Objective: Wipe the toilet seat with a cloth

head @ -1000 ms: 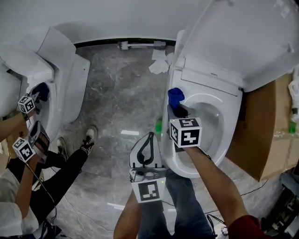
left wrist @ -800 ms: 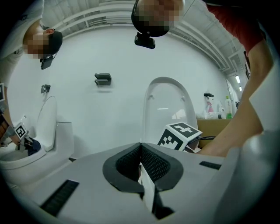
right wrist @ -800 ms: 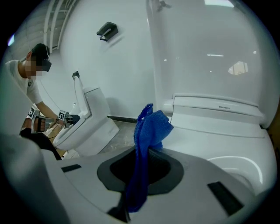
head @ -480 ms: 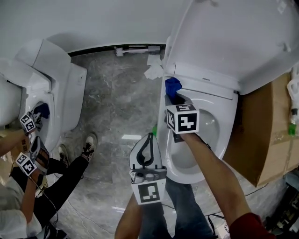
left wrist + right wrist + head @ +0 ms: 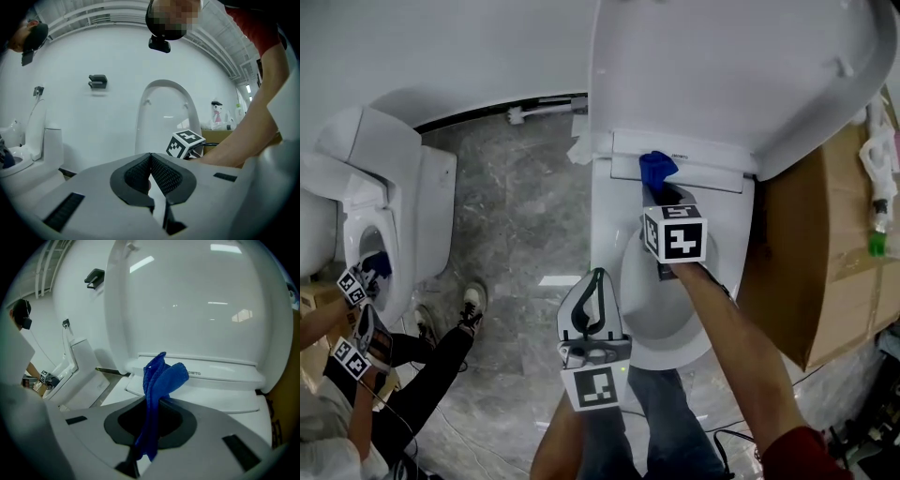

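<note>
- Blue cloth (image 5: 161, 378) is clamped between the jaws of the right hand-held gripper (image 5: 157, 404), its free end standing up past them.
- Cloth is at the rear of the toilet seat (image 5: 607, 220), just below the raised lid (image 5: 731, 66); contact with the seat cannot be confirmed.
- Left hand-held gripper (image 5: 151, 161) is clenched and empty, near the seat's front left edge.

Cloth (image 5: 656, 169) at rear of toilet seat (image 5: 614, 234), before lid (image 5: 731, 75)
</note>
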Available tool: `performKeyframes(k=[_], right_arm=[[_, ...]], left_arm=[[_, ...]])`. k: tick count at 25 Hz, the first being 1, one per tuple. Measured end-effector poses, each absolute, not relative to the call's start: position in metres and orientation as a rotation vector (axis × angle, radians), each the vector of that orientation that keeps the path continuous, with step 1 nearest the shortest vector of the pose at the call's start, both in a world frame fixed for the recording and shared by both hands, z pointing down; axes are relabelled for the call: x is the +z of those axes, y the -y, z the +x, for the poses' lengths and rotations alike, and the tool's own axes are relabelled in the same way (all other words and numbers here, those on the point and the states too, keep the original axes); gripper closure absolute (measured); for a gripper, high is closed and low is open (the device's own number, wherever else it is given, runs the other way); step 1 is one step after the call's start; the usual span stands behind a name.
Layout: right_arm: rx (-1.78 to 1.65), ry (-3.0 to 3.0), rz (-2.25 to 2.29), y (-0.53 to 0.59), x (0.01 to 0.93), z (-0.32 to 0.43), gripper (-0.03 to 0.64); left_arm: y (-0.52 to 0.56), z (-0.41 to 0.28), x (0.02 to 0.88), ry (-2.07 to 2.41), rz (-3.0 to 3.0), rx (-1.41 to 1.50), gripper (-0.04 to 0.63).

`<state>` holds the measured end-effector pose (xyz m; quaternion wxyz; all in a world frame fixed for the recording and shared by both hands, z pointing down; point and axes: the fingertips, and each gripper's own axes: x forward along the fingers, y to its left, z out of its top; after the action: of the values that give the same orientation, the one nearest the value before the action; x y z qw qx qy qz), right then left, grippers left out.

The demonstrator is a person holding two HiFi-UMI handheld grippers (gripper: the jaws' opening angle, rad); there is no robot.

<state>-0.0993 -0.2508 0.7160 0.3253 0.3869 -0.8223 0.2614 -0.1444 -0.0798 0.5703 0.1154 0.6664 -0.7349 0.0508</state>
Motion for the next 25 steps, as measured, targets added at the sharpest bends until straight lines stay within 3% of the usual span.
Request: performKeyframes(k=[25], right_arm=[[0.677, 1.965, 1.297, 0.267, 0.718, 0.108, 0.56]], left_arm=[[0.11, -0.035, 0.565, 1.952, 2.151, 0.142, 0.58]])
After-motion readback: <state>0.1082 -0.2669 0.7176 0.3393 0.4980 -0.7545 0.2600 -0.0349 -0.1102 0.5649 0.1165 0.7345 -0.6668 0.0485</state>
